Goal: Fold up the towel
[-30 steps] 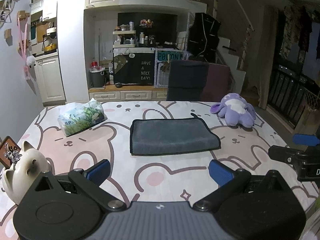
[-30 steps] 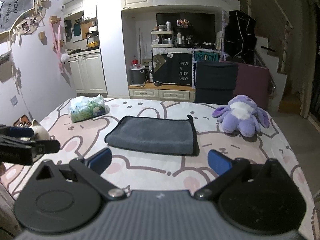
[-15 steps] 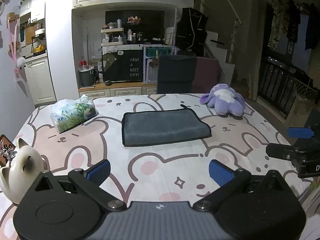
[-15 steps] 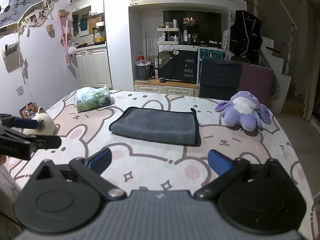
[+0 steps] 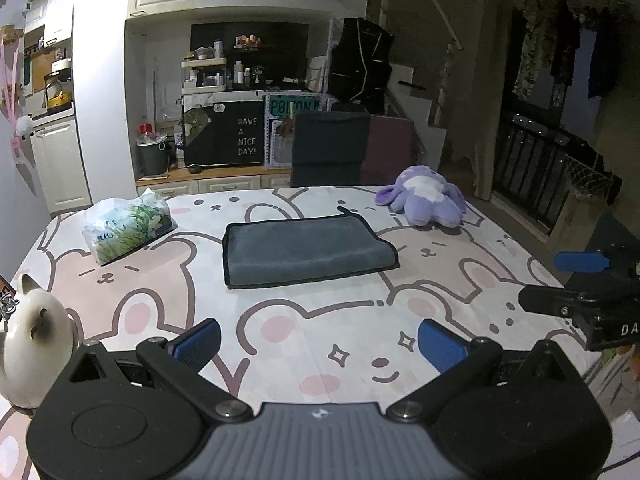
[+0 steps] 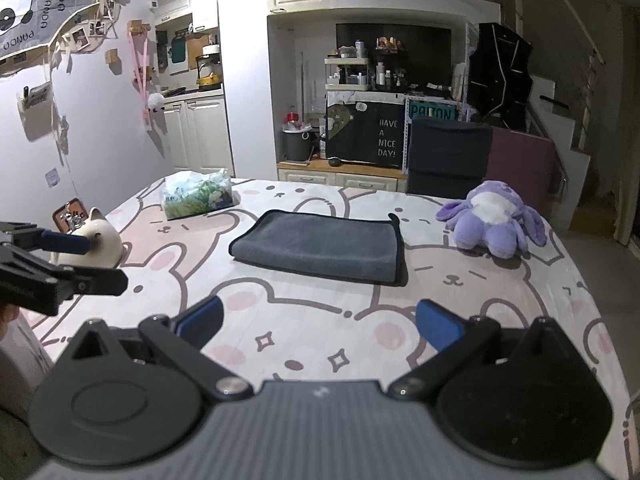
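Observation:
A dark grey towel point(image 5: 306, 250) lies folded flat in a rectangle on the bear-print table cover point(image 5: 280, 320); it also shows in the right wrist view point(image 6: 322, 250). My left gripper point(image 5: 320, 342) is open and empty, held near the table's front edge, well short of the towel. My right gripper point(image 6: 318, 326) is open and empty, also back at the front edge. Each gripper shows at the side of the other's view: the right one point(image 5: 580, 280), the left one point(image 6: 60, 264).
A tissue pack point(image 5: 128, 230) lies at the back left. A purple plush toy point(image 5: 426, 196) sits at the back right. A white cat figurine point(image 5: 34, 336) stands at the left front. A dark chair point(image 5: 330, 148) stands behind the table.
Both grippers have drawn back from the towel toward the table's front edge and risen a little. The towel has not moved. Both stay open.

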Demonstrator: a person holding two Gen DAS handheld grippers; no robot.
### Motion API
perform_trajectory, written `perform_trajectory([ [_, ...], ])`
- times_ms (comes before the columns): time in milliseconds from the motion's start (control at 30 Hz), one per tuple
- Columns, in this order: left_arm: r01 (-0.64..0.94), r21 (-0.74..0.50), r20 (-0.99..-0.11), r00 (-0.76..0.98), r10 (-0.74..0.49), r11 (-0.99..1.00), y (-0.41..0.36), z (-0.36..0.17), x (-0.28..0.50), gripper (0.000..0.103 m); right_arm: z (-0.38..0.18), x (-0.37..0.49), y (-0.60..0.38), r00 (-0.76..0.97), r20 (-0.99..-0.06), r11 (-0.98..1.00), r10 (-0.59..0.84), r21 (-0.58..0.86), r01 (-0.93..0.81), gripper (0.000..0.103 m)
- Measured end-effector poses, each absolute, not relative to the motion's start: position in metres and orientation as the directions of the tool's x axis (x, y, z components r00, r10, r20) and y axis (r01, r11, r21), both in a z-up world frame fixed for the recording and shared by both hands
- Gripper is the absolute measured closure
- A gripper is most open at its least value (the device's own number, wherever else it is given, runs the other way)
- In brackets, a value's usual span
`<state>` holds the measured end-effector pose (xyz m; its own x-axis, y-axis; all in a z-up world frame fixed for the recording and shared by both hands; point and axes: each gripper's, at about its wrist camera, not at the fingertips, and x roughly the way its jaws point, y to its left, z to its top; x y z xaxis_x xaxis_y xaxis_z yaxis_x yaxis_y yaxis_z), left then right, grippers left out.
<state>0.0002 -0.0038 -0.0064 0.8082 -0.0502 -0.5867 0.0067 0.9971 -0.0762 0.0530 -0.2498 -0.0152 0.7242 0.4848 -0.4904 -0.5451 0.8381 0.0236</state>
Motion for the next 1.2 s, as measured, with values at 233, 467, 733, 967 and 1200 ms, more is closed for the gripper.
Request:
perform_trajectory([
  [233, 0.007, -0.079, -0.584, 0.810, -0.052, 0.997, -0.0011, -0.0072, -0.0036, 0.000, -0.0187, 0.0499, -0.2499, 0.716, -0.491, 0.830, 0.497, 0.029, -0.557, 0.000],
  [467, 0.015, -0.083, -0.588, 0.806, -0.061, 0.996, 0.0025, -0.0091, -0.0071, 0.000, -0.0201, 0.0494, -0.2522, 0.712, -0.488, 0.829, 0.505, 0.044, -0.557, 0.000],
  [733, 0.021, -0.081, -0.593, 0.803, -0.065, 0.997, 0.0017, -0.0111, -0.0082, 0.000, -0.0223, 0.0481, -0.2519, 0.708, -0.494, 0.824, 0.504, 0.031, -0.565, 0.000],
  [967, 0.022, -0.081, -0.592, 0.803, -0.066, 0.996, 0.0009, -0.0115, -0.0080, 0.000, -0.0233, 0.0492, -0.2523, 0.709, -0.497, 0.828, 0.500, 0.034, -0.560, 0.000],
  [1200, 0.022, -0.082, -0.591, 0.804, -0.067, 0.996, 0.0012, -0.0114, -0.0078, 0.000, -0.0244, 0.0486, -0.2513, 0.708, -0.497, 0.826, 0.501, 0.032, -0.562, 0.000],
])
